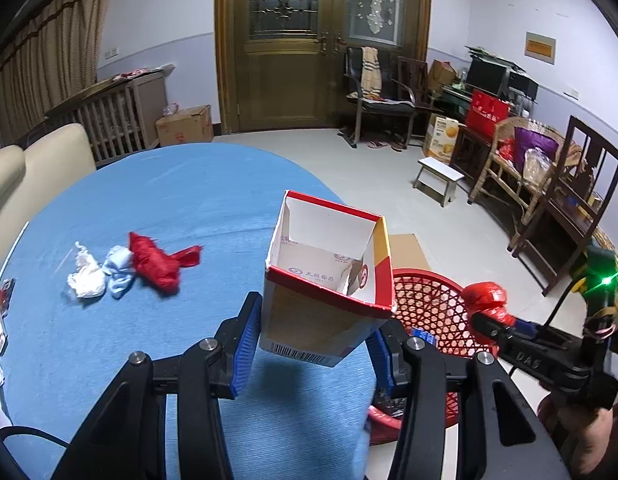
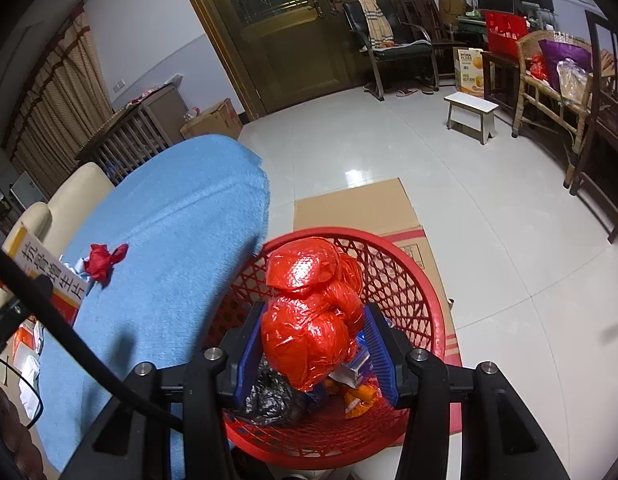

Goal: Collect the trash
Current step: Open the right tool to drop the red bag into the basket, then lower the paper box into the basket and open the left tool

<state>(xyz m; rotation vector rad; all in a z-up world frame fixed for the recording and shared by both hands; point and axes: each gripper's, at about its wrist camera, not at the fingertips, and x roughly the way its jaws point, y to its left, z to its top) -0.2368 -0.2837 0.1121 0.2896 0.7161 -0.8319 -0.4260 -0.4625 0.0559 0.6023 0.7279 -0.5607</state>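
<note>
Left wrist view: left gripper clamped narrow around an open-topped carton, held above the blue table edge beside the red basket. Right wrist view: right gripper pinching a crumpled red bag over that basket, other litter inside.

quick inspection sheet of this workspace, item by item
surface: blue cloth-covered table, mostly bare
job's things: red plastic mesh basket on the floor beside the table, trash inside; white, pale blue and red crumpled wads left on the table
clutter: printed boxes at the table's edge
grippers: left gripper shut on an open red-rimmed cardboard carton; right gripper shut on a crumpled red plastic bag over the basket
cables: black cable crossing the right view
surroundings: wooden double door, chairs, stool, cardboard boxes
</note>
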